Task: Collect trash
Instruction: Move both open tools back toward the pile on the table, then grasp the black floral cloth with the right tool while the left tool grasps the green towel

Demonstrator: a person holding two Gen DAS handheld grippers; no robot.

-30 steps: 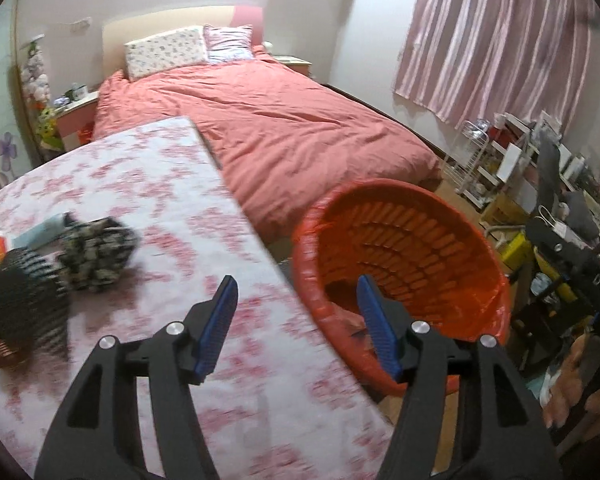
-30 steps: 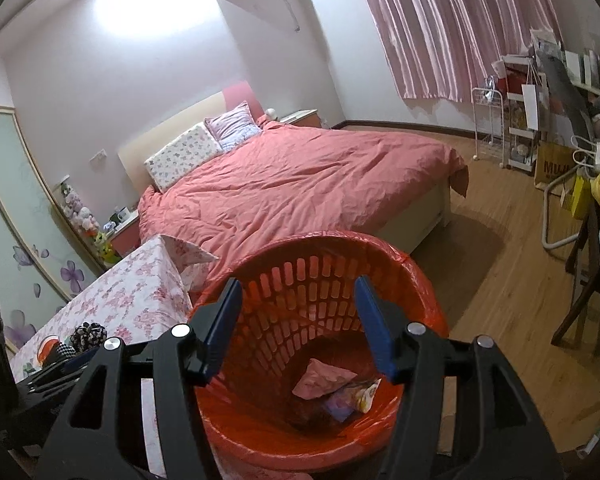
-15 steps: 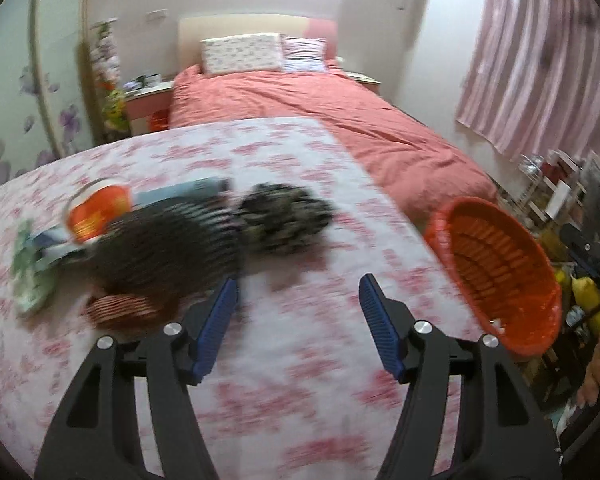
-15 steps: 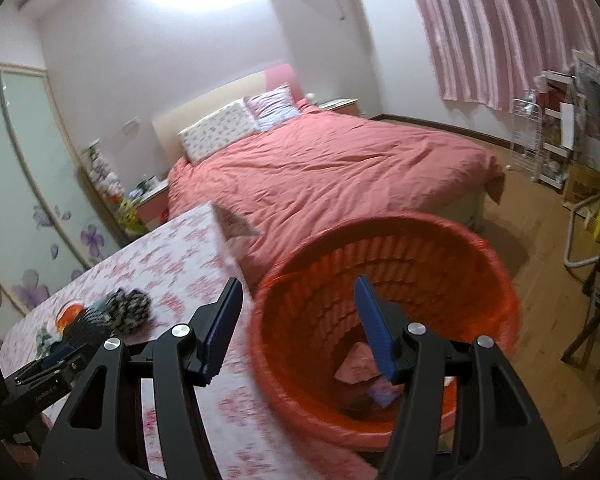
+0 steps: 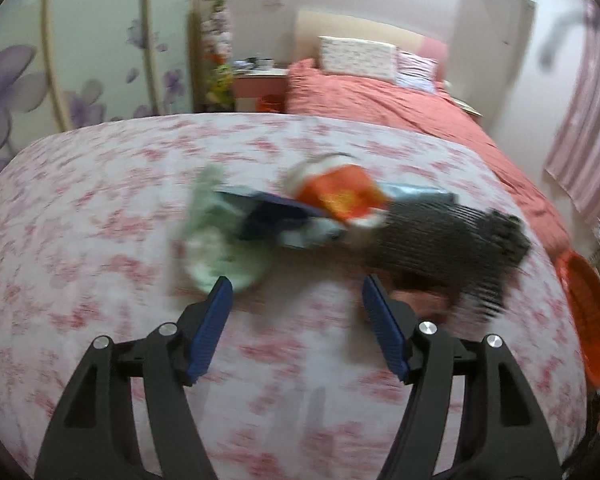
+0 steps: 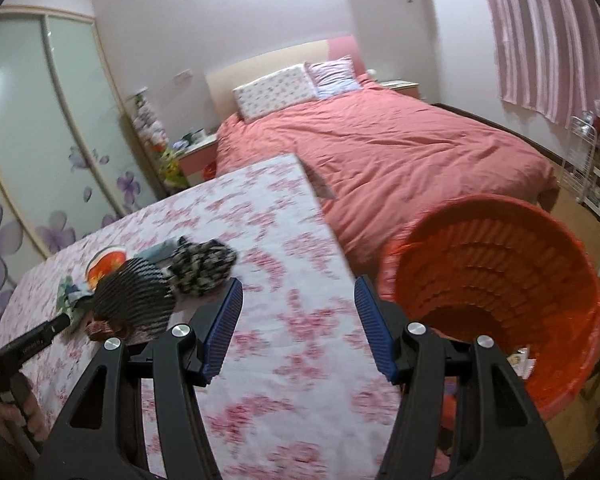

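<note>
Pink-flowered cloth covers the bench [image 5: 100,208], where the trash lies in one heap: a pale green wrapper [image 5: 216,236], an orange-red packet [image 5: 340,194], a black ribbed piece [image 5: 440,240]. Left claw [image 5: 296,304] sits just short of that heap, its jaws apart and just opening wider, nothing between them. Right claw [image 6: 298,304] stands apart, empty, over the bench edge. Orange basket [image 6: 500,272] stands beside the bench, scraps at its bottom.

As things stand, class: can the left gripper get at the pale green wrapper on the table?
Probably yes: the left gripper is open and empty, and the pale green wrapper lies uncovered just beyond its fingers.
</note>
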